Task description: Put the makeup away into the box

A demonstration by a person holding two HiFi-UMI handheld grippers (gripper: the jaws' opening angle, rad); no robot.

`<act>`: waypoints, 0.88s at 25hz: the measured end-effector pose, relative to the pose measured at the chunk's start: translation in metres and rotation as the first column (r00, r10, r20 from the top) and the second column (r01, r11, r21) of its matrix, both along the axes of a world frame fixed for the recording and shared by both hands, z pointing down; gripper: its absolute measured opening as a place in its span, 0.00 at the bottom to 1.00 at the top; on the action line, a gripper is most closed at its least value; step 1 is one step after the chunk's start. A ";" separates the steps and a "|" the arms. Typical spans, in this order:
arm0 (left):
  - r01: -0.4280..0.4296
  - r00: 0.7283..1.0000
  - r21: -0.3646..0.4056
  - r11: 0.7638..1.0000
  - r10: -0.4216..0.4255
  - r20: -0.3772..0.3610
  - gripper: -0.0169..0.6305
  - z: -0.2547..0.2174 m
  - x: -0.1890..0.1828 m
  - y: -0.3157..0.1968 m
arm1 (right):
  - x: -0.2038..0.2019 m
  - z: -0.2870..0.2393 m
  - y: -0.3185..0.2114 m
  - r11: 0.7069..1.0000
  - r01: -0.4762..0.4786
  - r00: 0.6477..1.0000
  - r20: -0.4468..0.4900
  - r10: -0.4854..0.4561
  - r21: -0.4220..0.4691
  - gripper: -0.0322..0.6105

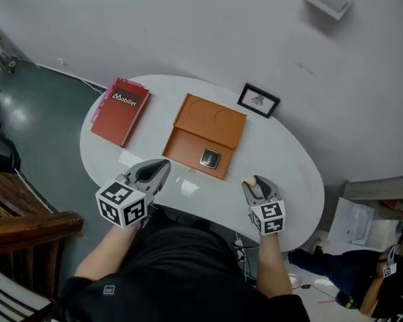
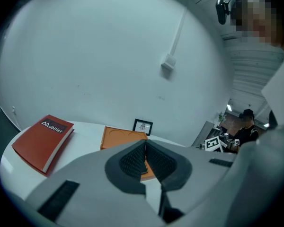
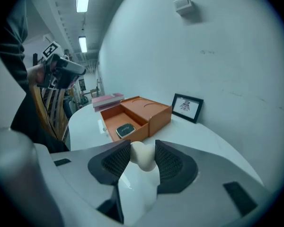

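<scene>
White oval table [image 1: 282, 159] seen from above. Red Mobilier book [image 1: 121, 109] on the left, and a small framed picture [image 1: 258, 100] back by the wall. Between them is an open orange box [image 1: 188, 154] with a dark compact [image 1: 210, 157] already inside. Right tongs [image 1: 260, 185] have a cream sponge [image 1: 250, 180] at the tip, near the front edge. Left tongs [image 1: 162, 167] look closed and empty, just short of the box.

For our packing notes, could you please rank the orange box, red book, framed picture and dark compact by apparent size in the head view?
Largest to smallest:
1. orange box
2. red book
3. framed picture
4. dark compact, clearly the smallest
</scene>
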State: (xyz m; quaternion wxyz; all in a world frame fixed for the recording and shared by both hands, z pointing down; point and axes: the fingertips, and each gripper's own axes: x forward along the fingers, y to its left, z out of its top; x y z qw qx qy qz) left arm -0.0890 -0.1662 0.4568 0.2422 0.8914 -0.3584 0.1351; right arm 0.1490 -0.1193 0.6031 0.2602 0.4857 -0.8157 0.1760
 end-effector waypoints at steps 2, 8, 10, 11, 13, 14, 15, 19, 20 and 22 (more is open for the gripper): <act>-0.024 1.000 0.029 0.999 0.024 -0.010 0.05 -0.004 -0.016 -0.014 | -0.011 -0.021 -0.011 0.998 -0.048 0.999 0.009 0.048 0.044 0.32; -0.134 0.990 0.136 0.982 0.127 0.060 0.05 -0.014 -0.095 -0.061 | -0.096 -0.070 -0.063 0.973 -0.185 0.982 0.070 0.177 0.135 0.32; -0.171 0.984 0.159 0.972 0.161 0.071 0.05 -0.021 -0.121 -0.079 | -0.133 -0.083 -0.084 0.965 -0.220 0.971 0.126 0.202 0.146 0.32; -0.192 0.980 0.167 0.967 0.181 0.079 0.05 -0.024 -0.132 -0.088 | -0.151 -0.087 -0.094 0.963 -0.226 0.968 0.144 0.205 0.148 0.32; -0.228 0.973 0.169 0.959 0.216 0.083 0.05 -0.028 -0.150 -0.103 | -0.183 -0.093 -0.112 0.966 -0.211 0.972 0.138 0.190 0.151 0.32; -0.238 0.970 0.165 0.957 0.228 0.078 0.05 -0.029 -0.157 -0.109 | -0.197 -0.094 -0.118 0.970 -0.191 0.978 0.114 0.175 0.151 0.32; -0.244 0.969 0.160 0.956 0.236 0.070 0.05 -0.030 -0.162 -0.113 | -0.207 -0.094 -0.121 0.974 -0.171 0.983 0.085 0.160 0.146 0.32; -0.245 0.969 0.137 0.960 0.243 0.036 0.05 -0.031 -0.173 -0.123 | -0.231 -0.075 -0.126 0.988 -0.132 0.991 0.033 0.130 0.079 0.32; -0.243 0.970 0.130 0.961 0.241 0.032 0.05 -0.029 -0.172 -0.125 | -0.235 -0.069 -0.127 0.990 -0.125 0.992 0.029 0.123 0.062 0.32; -0.236 0.972 0.117 0.965 0.235 0.022 0.05 -0.025 -0.167 -0.128 | -0.239 -0.058 -0.125 0.994 -0.104 0.995 0.011 0.103 0.035 0.32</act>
